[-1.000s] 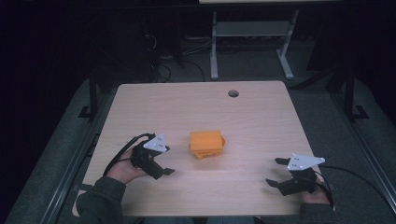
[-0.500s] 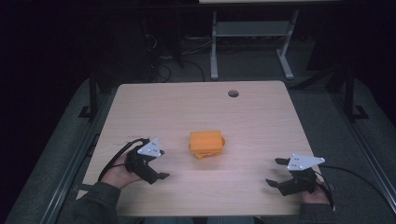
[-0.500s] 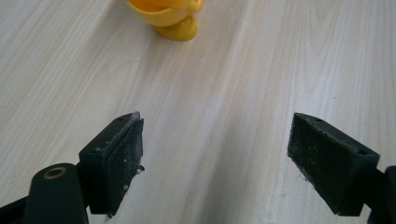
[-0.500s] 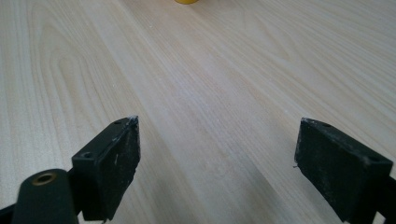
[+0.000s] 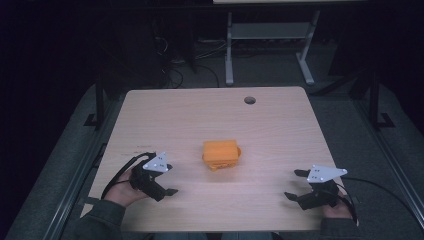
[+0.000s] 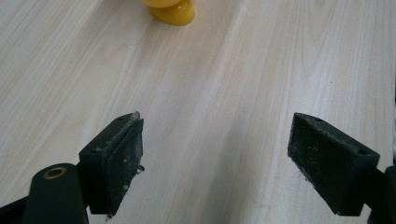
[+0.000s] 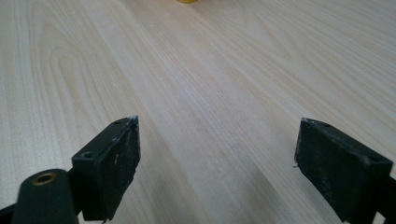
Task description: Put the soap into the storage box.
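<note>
An orange box-shaped object point(image 5: 221, 154) lies flat in the middle of the light wooden table point(image 5: 210, 115). My left gripper point(image 5: 169, 182) rests near the front left of the table, a short way from the object, open and empty. In the left gripper view the jaws point(image 6: 215, 126) stand wide apart over bare wood, and the object's rounded yellow-orange edge point(image 6: 172, 11) shows at the top. My right gripper point(image 5: 294, 184) sits near the front right edge, open with nothing in it. Its own view shows jaws point(image 7: 217, 123) spread over bare wood, with a sliver of the object point(image 7: 187, 1) far ahead.
A round cable hole point(image 5: 249, 100) sits near the table's far edge, right of centre. Behind the table stands a grey metal frame point(image 5: 265, 35) on a dark floor with cables. A cable trails from each gripper toward the table's near edge.
My left gripper has drawn back toward the near edge and a little left, away from the orange object. The right gripper and the object have stayed put.
</note>
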`<state>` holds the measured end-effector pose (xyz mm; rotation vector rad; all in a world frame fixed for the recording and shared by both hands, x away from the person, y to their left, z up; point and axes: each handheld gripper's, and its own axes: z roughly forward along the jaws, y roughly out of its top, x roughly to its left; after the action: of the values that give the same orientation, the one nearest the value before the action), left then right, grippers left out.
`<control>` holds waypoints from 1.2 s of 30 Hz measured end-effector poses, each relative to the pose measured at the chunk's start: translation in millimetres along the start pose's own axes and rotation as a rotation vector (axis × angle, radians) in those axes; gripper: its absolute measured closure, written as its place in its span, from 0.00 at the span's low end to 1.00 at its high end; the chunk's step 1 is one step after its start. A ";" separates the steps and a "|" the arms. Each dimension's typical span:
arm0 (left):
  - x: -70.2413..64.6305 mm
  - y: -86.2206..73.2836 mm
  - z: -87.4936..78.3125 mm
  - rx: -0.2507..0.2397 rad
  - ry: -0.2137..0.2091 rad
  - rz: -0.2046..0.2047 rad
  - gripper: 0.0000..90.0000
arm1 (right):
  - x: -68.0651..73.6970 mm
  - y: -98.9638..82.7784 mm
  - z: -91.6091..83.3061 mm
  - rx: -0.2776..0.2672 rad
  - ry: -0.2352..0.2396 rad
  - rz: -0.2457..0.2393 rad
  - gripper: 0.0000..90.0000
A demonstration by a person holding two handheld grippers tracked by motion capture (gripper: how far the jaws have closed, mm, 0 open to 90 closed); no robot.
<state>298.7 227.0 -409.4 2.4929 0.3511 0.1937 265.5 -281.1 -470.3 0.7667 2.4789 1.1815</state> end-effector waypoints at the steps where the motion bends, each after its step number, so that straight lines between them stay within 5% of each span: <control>1: -1.1 -1.0 0.2 -0.008 0.002 -0.014 0.20 | 0.0 -0.1 0.0 0.000 0.000 0.000 0.15; 12: -3.3 -13.9 -4.0 0.004 0.007 -0.022 0.20 | -0.1 -0.1 0.9 0.003 0.000 -0.003 0.15; 36: -9.0 -50.8 -9.0 -0.040 0.055 -0.114 0.20 | -1.9 -2.1 0.8 0.002 -0.001 0.000 0.15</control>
<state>277.7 269.0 -432.7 2.4239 0.5053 0.2211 266.8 -282.9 -472.4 0.7671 2.4792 1.1785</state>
